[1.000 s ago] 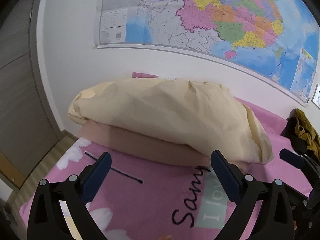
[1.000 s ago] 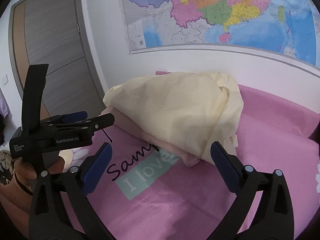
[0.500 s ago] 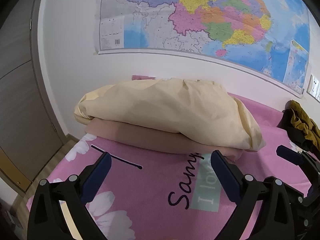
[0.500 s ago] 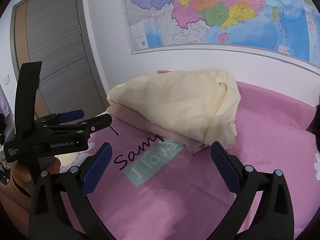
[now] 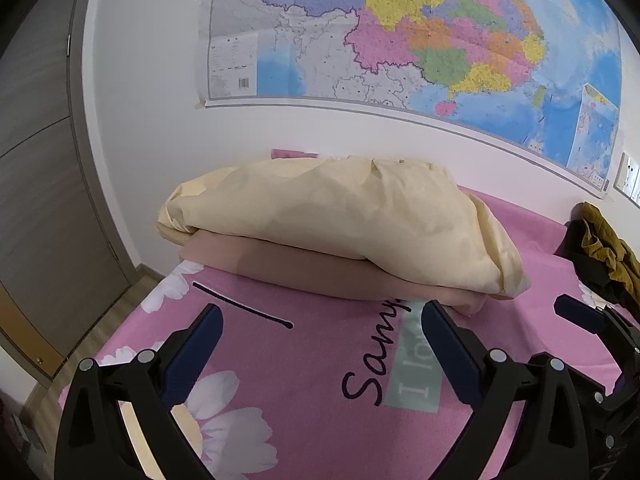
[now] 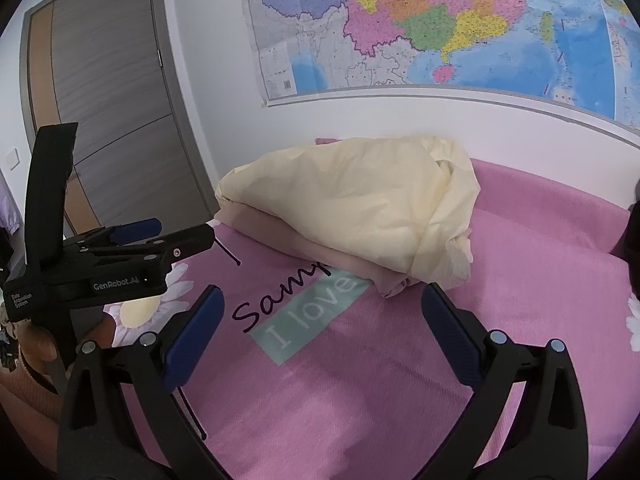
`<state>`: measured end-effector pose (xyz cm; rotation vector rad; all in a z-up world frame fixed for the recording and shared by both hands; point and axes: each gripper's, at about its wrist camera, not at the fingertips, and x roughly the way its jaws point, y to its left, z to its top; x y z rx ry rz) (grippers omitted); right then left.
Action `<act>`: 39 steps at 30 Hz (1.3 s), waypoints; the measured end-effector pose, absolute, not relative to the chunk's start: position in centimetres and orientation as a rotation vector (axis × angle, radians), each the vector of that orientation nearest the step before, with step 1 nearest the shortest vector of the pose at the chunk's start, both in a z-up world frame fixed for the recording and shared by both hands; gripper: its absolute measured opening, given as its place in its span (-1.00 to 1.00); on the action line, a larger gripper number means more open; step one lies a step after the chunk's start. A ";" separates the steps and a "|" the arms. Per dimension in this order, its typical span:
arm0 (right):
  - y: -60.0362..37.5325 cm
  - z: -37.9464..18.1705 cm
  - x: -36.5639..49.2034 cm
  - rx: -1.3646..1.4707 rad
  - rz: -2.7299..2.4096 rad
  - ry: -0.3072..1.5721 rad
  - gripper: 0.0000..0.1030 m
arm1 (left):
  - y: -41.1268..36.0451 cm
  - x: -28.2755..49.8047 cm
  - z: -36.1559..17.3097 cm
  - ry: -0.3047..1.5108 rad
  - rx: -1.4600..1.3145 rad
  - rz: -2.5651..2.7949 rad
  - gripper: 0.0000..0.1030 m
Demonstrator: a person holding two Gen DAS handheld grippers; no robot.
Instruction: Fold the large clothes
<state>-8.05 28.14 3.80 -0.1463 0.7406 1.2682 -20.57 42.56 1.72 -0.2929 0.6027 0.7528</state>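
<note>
Both grippers, left gripper (image 5: pixel 320 334) and right gripper (image 6: pixel 320 316), are wide apart and hold nothing. Ahead of them, the folded yellow cloth (image 5: pixel 344 216) lies on the pink bed (image 5: pixel 320 360), not touching.

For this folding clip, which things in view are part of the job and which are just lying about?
Part of the job:
- cream fabric bundle
- beige folded cloth under it
- left gripper, open
- right gripper, open

Just lying about:
- pink printed bedspread
- wall map
- dark and mustard clothes at the bed's far edge
- door
</note>
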 end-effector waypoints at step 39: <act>27.7 3.8 -8.2 -0.132 1.269 0.759 0.89 | 41.9 -21.2 1.4 0.612 -0.289 0.747 0.87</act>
